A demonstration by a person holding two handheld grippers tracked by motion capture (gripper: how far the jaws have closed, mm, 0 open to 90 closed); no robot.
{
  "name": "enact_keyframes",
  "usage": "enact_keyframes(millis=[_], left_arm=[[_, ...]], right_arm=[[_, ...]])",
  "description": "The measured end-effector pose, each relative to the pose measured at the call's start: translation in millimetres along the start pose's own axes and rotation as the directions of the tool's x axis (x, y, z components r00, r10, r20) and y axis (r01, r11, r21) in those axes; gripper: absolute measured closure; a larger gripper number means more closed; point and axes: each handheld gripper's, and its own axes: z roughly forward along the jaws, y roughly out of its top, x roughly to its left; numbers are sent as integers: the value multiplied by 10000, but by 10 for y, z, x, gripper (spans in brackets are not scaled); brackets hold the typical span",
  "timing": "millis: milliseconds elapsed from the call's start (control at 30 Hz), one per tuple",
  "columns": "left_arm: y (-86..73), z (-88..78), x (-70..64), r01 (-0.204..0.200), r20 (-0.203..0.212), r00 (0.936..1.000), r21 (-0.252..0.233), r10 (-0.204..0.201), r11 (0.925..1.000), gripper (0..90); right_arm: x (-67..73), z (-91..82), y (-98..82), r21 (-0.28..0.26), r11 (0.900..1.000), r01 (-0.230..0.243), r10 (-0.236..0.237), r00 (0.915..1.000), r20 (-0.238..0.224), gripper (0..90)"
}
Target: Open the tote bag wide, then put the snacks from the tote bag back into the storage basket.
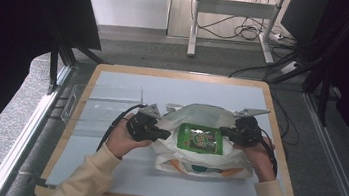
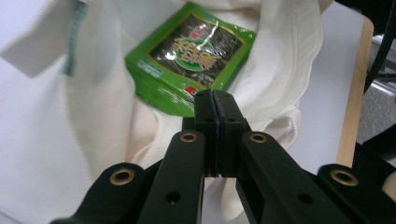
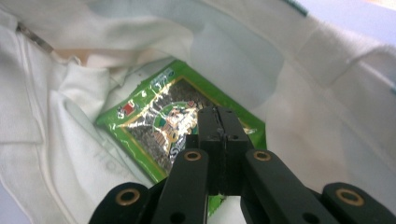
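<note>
Now left tool [image 1: 160, 134] jaws together, pinching left rim of cream tote bag [image 1: 205, 117]; right tool [image 1: 223, 132] jaws together on opposite rim. Likely grips spread bag mouth wide. Green seaweed snack packet [image 1: 200, 139] lies flat inside bag, between tools. Bag rests mid-worktop [image 1: 129, 80]; clear plastic bin [image 1: 86, 105] beside, left.

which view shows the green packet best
The left gripper view: the green packet lies large and mostly unblocked in the white bag. The right gripper view has jaws across it; the high view shows it whole but small.
</note>
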Motion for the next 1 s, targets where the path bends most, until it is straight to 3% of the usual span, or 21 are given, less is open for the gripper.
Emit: enact_keyframes(millis=[333, 633, 767, 1000], left_arm=[[9, -20, 30, 127, -162, 9998, -50, -128, 9999, 884], [36, -28, -20, 54, -820, 9966, -249, -75, 9997, 567], [30, -30, 3, 344, -989, 9944, -296, -372, 9990, 451], [25, -15, 14, 457, -960, 9942, -265, -481, 9986, 386]], right_arm=[[9, -79, -127, 9, 9997, -227, 227, 9997, -33, 874], [51, -64, -144, 84, 9984, -555, 554, 9984, 107, 652], [52, -31, -134, 146, 9967, -803, 799, 9965, 234, 560], [50, -29, -129, 173, 9957, -909, 905, 9957, 207, 543]])
